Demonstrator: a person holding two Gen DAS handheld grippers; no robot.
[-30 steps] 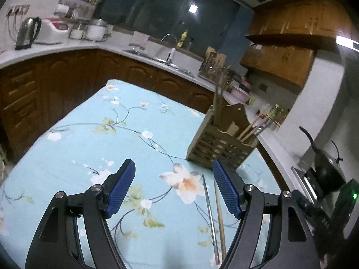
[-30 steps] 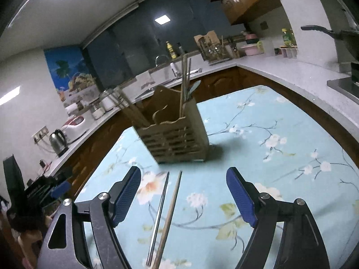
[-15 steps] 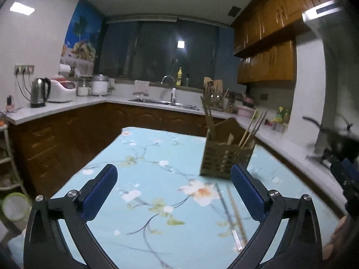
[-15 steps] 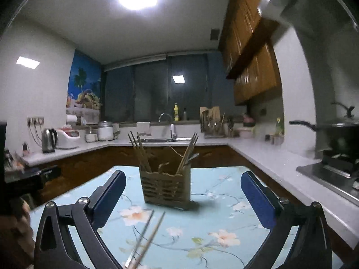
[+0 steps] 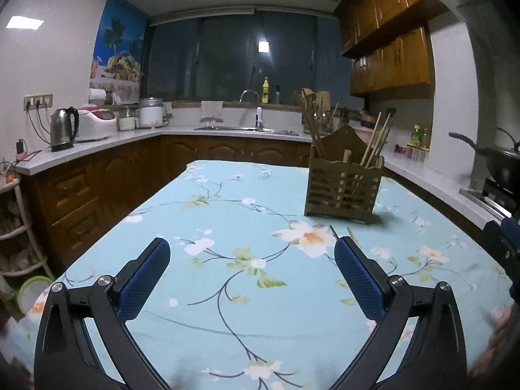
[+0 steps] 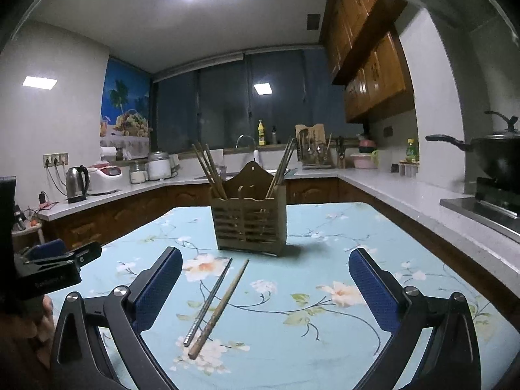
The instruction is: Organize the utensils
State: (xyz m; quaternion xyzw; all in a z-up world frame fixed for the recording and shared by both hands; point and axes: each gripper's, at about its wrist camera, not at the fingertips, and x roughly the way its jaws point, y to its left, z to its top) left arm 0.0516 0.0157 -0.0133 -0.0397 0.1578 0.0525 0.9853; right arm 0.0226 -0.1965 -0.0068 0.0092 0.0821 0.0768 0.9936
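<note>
A slatted wooden utensil holder (image 6: 249, 222) stands upright on the floral blue table (image 6: 312, 334), with several chopsticks sticking out of its left and right compartments. It also shows in the left wrist view (image 5: 343, 190). A metal chopstick (image 6: 209, 300) and a wooden chopstick (image 6: 221, 305) lie side by side on the cloth in front of it. My right gripper (image 6: 265, 287) is open and empty, just above and behind the two loose chopsticks. My left gripper (image 5: 252, 274) is open and empty over the table, left of the holder; only the chopstick tips (image 5: 334, 230) show there.
Kitchen counters wrap around the table. A kettle (image 5: 63, 128) and rice cooker (image 5: 97, 123) stand at the left, a sink (image 5: 247, 128) at the back, a black wok (image 6: 490, 156) on the stove at the right. The left gripper shows at the left edge of the right wrist view (image 6: 52, 266).
Both grippers have tilted up from looking down at the table to near level and drawn back from the holder. Both stay open. The chopsticks and holder have not moved.
</note>
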